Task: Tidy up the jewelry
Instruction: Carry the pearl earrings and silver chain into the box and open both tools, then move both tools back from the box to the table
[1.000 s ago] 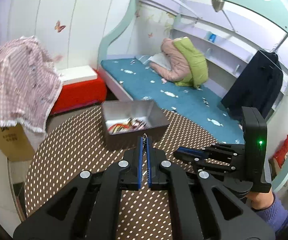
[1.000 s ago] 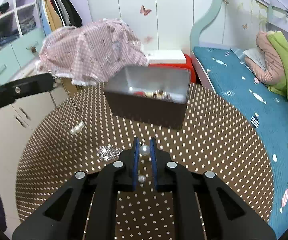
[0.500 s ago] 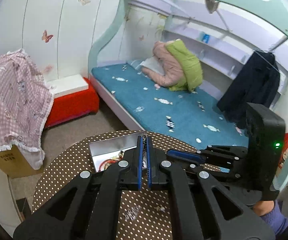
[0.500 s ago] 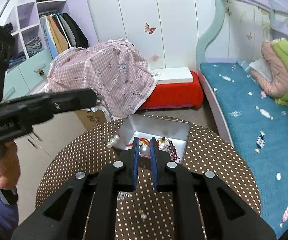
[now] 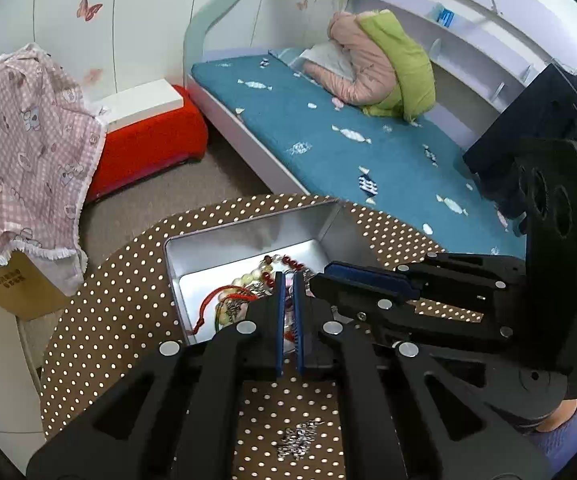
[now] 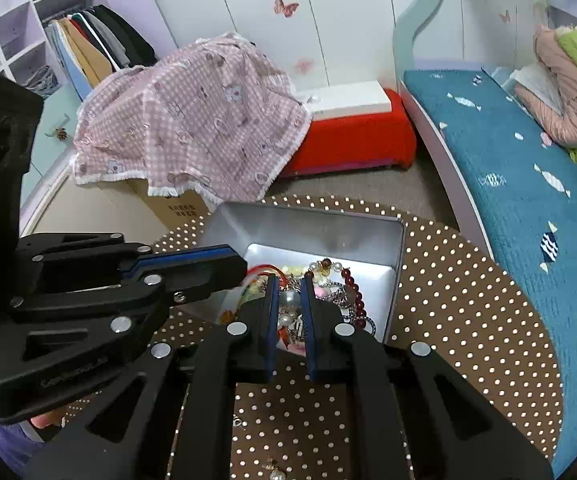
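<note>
Nearest the left wrist camera, a small silver chain cluster lies on the brown polka-dot round table, close to its near edge. In the right view a pearl earring lies near the same edge.

The left gripper hangs over the open metal tin with a narrow gap between its blue pads; a thin piece may still sit between them, but that cannot be told. The right gripper is also above the tin, its jaws parted a little wider than the pearl strand seen between them; whether the pads actually press the pearl is unclear.

The silver tin stands toward the table's far edge. Inside it lie a red cord bracelet, pale bead strands, dark red beads, pearls and silver chain, all tangled together on the tin floor.

Beyond the table, a cardboard box stands under a pink checked cloth. Farther off is a red bench with a white top, and beside it a bed with a teal mattress carrying pink and green jackets. A dark coat hangs at the bed's far side, and an open wardrobe with hanging clothes stands against the white butterfly-decorated wall.
</note>
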The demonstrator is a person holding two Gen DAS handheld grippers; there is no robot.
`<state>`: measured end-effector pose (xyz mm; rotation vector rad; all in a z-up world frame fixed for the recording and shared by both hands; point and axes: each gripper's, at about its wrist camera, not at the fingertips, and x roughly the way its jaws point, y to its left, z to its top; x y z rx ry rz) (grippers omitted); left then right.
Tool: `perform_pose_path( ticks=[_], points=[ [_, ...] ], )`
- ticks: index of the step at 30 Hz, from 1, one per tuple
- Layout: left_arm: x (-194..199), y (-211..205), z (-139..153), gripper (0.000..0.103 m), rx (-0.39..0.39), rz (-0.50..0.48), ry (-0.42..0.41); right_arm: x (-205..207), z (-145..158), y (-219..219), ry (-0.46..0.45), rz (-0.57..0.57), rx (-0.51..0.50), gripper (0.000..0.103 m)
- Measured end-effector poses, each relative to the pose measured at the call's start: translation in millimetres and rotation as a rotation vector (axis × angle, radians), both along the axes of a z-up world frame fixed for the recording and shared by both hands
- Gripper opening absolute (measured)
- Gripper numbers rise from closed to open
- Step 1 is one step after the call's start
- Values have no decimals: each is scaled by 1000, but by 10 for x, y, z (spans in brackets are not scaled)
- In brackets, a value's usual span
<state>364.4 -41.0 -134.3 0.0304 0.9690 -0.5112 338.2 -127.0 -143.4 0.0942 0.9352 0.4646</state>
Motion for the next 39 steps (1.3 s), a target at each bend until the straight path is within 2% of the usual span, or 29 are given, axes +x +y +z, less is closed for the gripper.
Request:
perform_pose_path(
  ticks=[6,8,15,18,19,20,21,22,23,27,31,35,39],
  points=[
    [13,68,-41,5,20,23,-10,30,-64,11,15,-2,-1,10],
    [10,73,-39,17,27,29,-13,35,-69,12,17,0,-3,10],
    [-16,75,-1,24,43,47,-34,44,-61,46,2,-21,-25,14],
    [-97,108,89,28,50,62,-69,12,-30,8,-10,-34,-23,32],
    [-129,116,125,36,51,70,-81,-25,6,-39,-23,-45,-23,38],
    [-178,139,172,51,57,88,-106,-54,38,-74,-34,-51,-19,41],
    [-237,158,227,58,62,103,-137,-100,88,-126,-46,-58,-5,43],
    [-299,175,281,70,62,115,-168,-138,122,-159,-56,-63,-1,48],
    [-364,190,327,76,61,126,-196,-183,161,-189,-69,-68,0,52],
    [-607,222,415,81,81,151,-266,-418,298,-269,-129,-71,-21,58],
    [-870,267,344,83,126,169,-321,-691,296,-316,-172,-72,-71,61],
    [-1063,298,110,83,149,159,-312,-907,148,-352,-173,-76,-116,62],
    [-1192,292,-279,82,159,118,-238,-1064,-76,-353,-142,-70,-146,62]
  ],
)
